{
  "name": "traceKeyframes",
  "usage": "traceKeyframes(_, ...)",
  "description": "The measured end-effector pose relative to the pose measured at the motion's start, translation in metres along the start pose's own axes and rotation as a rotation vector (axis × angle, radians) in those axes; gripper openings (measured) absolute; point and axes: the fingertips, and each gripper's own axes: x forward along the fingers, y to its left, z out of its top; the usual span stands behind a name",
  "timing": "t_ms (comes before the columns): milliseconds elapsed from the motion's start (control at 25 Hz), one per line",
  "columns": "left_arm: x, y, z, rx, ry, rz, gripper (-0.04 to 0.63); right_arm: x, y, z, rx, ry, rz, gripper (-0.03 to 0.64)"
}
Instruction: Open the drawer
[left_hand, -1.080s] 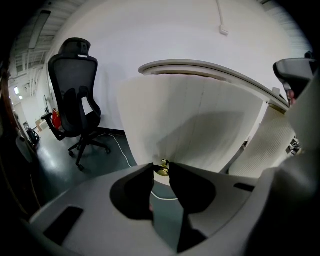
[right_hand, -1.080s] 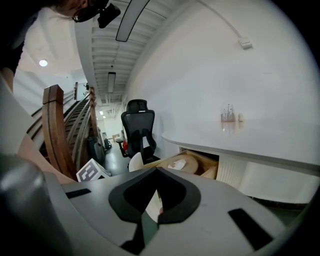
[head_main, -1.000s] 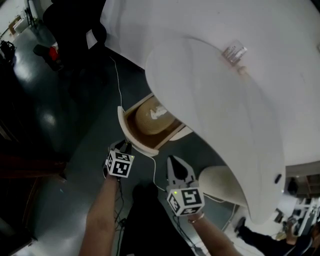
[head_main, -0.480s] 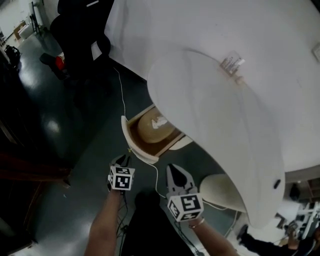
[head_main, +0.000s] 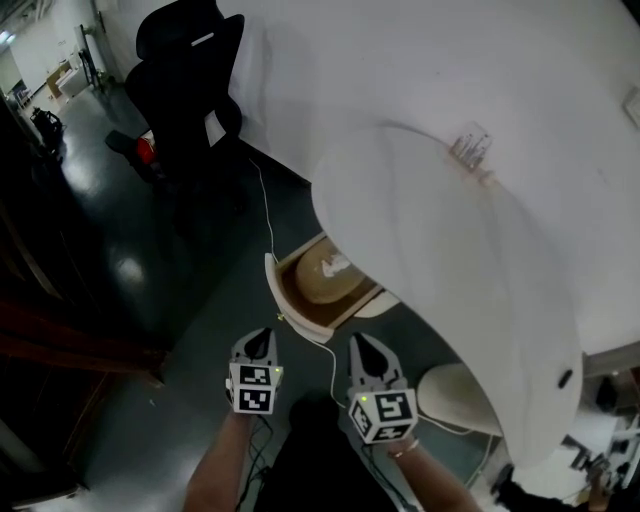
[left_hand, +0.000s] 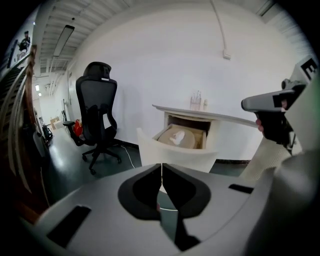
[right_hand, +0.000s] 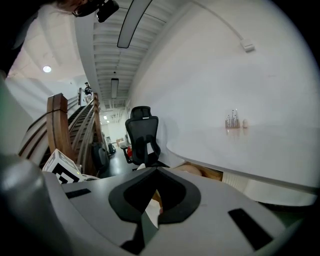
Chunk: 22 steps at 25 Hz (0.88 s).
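A white drawer (head_main: 292, 306) stands pulled out from under the round white table (head_main: 450, 260). Inside it lies a round tan object (head_main: 325, 278) with something white on top. In the left gripper view the drawer (left_hand: 175, 152) lies ahead, its curved front facing me. My left gripper (head_main: 262, 336) hangs shut and empty a little short of the drawer front, not touching it. Beside it, my right gripper (head_main: 362, 340) is shut too and holds nothing. The pads meet in both gripper views, left gripper (left_hand: 161, 165) and right gripper (right_hand: 156, 170). The drawer's edge (right_hand: 200, 173) shows under the tabletop.
A black office chair (head_main: 190, 70) stands at the back left on the dark floor. A white cable (head_main: 265, 210) runs across the floor to the drawer. Small glass items (head_main: 470, 145) sit on the table. A pale round base (head_main: 460, 400) stands at the right.
My left gripper has drawn back and up from the drawer's front corner, and its jaws have closed. The right gripper has risen slightly. The drawer stays open.
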Motion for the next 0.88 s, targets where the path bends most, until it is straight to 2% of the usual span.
traceKeyframes(360, -0.058, 0.0, 0.038, -0.021, -0.115, 0.024, 0.005, -0.01, -0.007, 0.015, 0.03, -0.028, -0.018, 0.003)
traceKeyframes(600, -0.087, -0.004, 0.062, -0.042, -0.17, 0.013, 0.005, -0.021, -0.009, 0.029, 0.037, -0.048, -0.022, 0.003)
traceKeyframes(880, -0.113, -0.01, 0.103, -0.032, -0.26, -0.016, 0.004, -0.032, -0.009, 0.045, 0.037, -0.064, -0.017, 0.003)
